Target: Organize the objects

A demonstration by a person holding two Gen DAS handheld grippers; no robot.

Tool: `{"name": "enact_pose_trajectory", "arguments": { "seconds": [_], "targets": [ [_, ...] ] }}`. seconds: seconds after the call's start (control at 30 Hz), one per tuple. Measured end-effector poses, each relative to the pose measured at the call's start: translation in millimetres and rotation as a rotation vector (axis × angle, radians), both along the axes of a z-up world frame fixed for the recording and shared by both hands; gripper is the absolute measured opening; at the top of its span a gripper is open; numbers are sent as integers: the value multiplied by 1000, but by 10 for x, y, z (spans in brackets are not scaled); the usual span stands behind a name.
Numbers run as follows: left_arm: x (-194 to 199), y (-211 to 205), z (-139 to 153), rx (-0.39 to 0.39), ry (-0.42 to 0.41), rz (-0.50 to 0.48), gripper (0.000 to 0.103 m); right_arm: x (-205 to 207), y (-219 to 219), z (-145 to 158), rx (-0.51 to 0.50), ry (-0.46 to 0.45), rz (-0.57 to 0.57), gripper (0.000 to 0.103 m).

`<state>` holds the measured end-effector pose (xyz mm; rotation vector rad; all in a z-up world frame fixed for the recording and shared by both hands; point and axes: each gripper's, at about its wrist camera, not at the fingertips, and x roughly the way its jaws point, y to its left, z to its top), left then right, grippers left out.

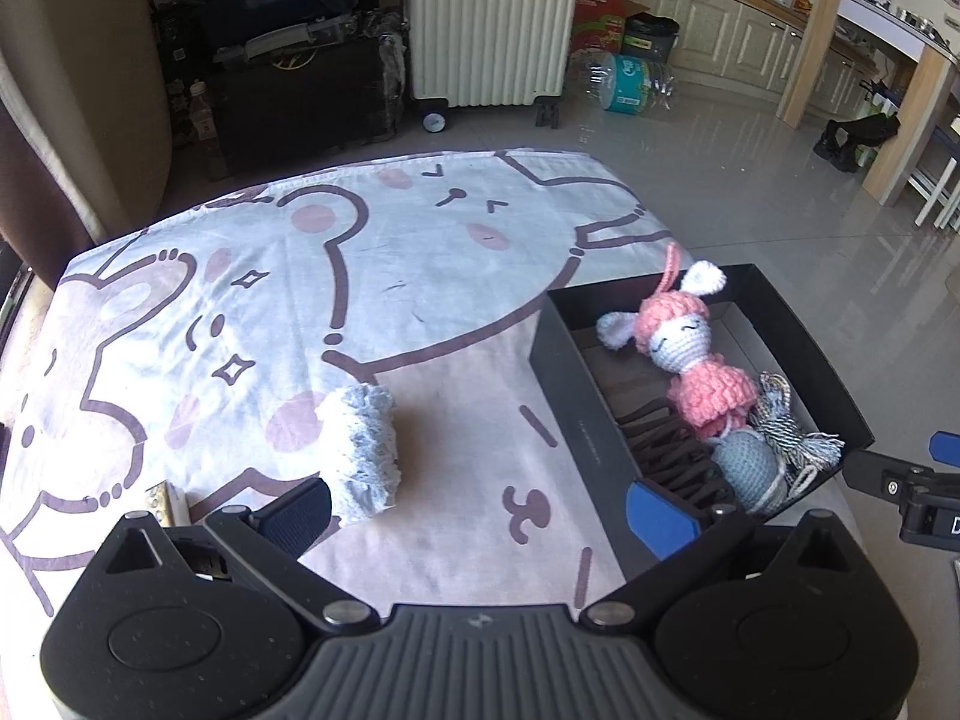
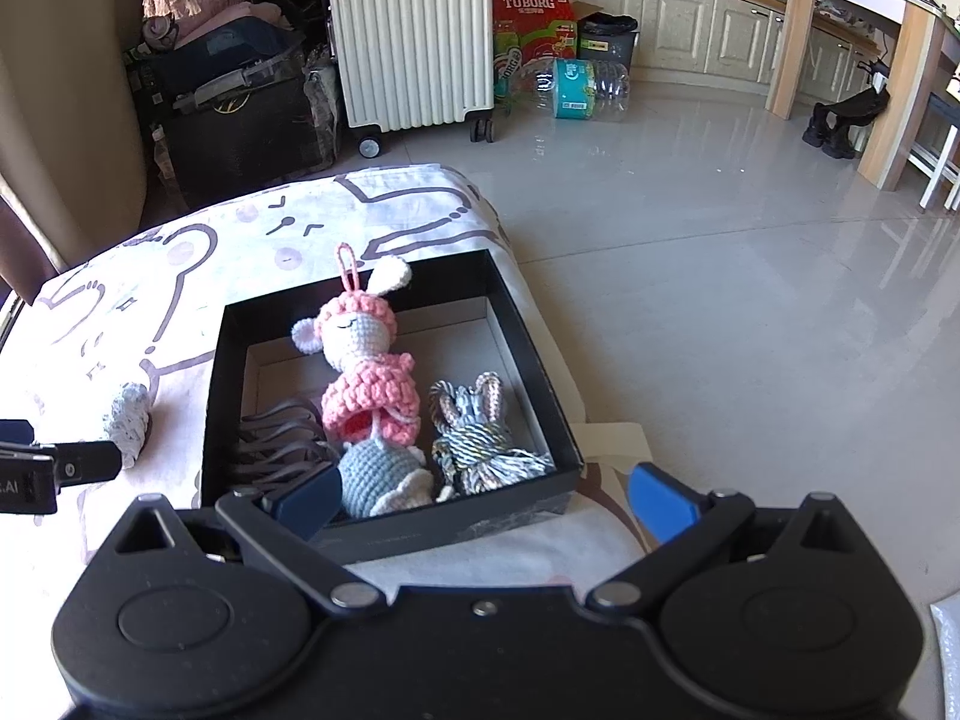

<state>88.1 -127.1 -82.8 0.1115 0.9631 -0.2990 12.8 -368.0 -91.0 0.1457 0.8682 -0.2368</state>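
Observation:
A black box point(image 1: 582, 414) point(image 2: 528, 354) sits at the right of a cloth-covered table. Inside lie a pink crocheted doll point(image 1: 696, 360) point(image 2: 366, 372), a grey crocheted piece point(image 1: 747, 468) point(image 2: 375, 477), a twisted grey cord bundle point(image 1: 780, 420) point(image 2: 480, 438) and brown strips point(image 1: 666, 450) point(image 2: 276, 444). A pale blue knitted roll point(image 1: 363, 450) point(image 2: 129, 423) lies on the cloth left of the box. My left gripper point(image 1: 480, 510) is open, its left finger beside the roll. My right gripper point(image 2: 486, 501) is open over the box's near edge.
The cloth point(image 1: 240, 276) has cartoon bear prints. Past the table's far edge stand a white suitcase point(image 1: 492, 24) point(image 2: 408, 36), dark bags point(image 1: 288, 60), a water bottle pack point(image 2: 576, 87) and kitchen cabinets point(image 2: 690, 18). Tiled floor point(image 2: 720, 300) lies right of the table.

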Motion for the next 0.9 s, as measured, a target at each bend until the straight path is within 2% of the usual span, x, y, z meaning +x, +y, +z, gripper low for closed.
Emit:
{"name": "enact_pose_trajectory", "arguments": {
  "seconds": [0.43, 0.9],
  "targets": [
    [108, 522, -2, -7, 12, 127, 103, 286, 353, 10, -12, -15, 124, 103],
    [90, 1032, 25, 18, 11, 222, 103, 548, 847, 12, -12, -20, 268, 103]
  ]
}}
